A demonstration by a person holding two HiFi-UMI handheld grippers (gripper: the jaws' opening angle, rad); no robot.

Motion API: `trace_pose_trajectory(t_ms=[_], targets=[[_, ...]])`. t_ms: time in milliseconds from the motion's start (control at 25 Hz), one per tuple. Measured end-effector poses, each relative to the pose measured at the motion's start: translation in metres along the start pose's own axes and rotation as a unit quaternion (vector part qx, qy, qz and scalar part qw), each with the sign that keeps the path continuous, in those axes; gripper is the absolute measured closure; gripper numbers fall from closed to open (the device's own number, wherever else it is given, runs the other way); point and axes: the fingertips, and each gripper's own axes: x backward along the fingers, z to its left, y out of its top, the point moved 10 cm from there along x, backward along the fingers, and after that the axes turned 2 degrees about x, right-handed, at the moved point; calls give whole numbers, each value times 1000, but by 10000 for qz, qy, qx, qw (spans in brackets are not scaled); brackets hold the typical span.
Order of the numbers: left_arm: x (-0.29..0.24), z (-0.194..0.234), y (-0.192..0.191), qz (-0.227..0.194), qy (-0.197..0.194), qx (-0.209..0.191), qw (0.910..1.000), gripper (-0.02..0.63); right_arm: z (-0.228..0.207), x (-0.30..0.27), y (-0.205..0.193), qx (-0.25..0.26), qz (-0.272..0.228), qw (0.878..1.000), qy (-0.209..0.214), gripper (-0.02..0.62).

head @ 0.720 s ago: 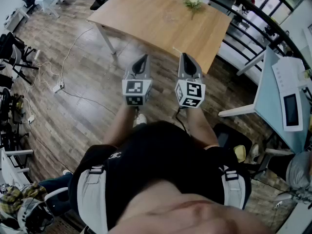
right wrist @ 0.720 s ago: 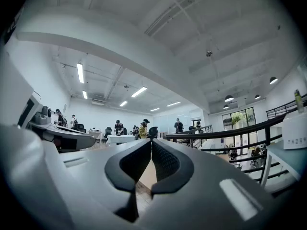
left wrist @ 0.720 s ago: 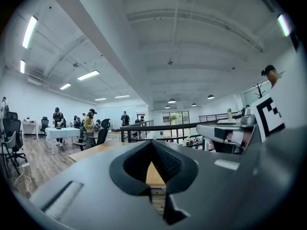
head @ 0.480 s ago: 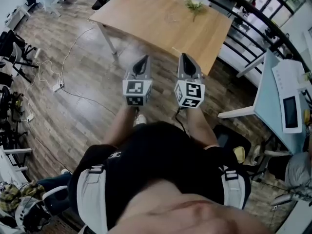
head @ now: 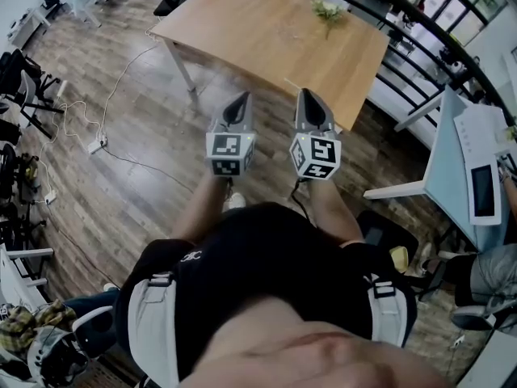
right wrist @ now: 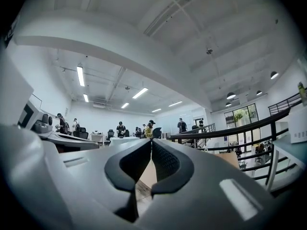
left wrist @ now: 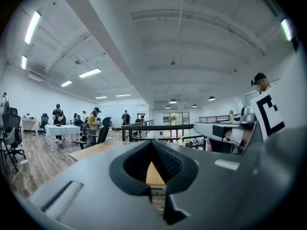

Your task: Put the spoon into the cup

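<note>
Both grippers are held side by side at chest height, short of a wooden table (head: 242,31). My left gripper (head: 240,102) is shut with nothing in it; its jaw tips meet in the left gripper view (left wrist: 151,143). The right gripper (head: 308,99) is shut and empty too, its tips closed in the right gripper view (right wrist: 151,142). A faint clear glass, possibly the cup (head: 283,29), stands mid-table. A thin pale sliver, maybe the spoon (head: 292,83), lies near the table's near edge, just ahead of the right gripper. Both are too small to tell for sure.
A small green plant (head: 326,8) sits at the table's far side. Cables and a power strip (head: 97,144) trail on the wood floor to the left. A pale desk with a white device (head: 477,164) stands at the right, with a seated person (head: 493,273) beside it.
The grippers have hardly moved and stay shut. The head view has shifted slightly, and the person at the right edge has changed position.
</note>
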Motion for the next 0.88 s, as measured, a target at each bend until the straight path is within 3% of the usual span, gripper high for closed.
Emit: trace_pose_trajectory(t_ms=[880], targets=[[-56, 151, -4, -28, -620, 162, 9979, 594, 96, -104, -5, 269, 42, 9991, -328, 591]])
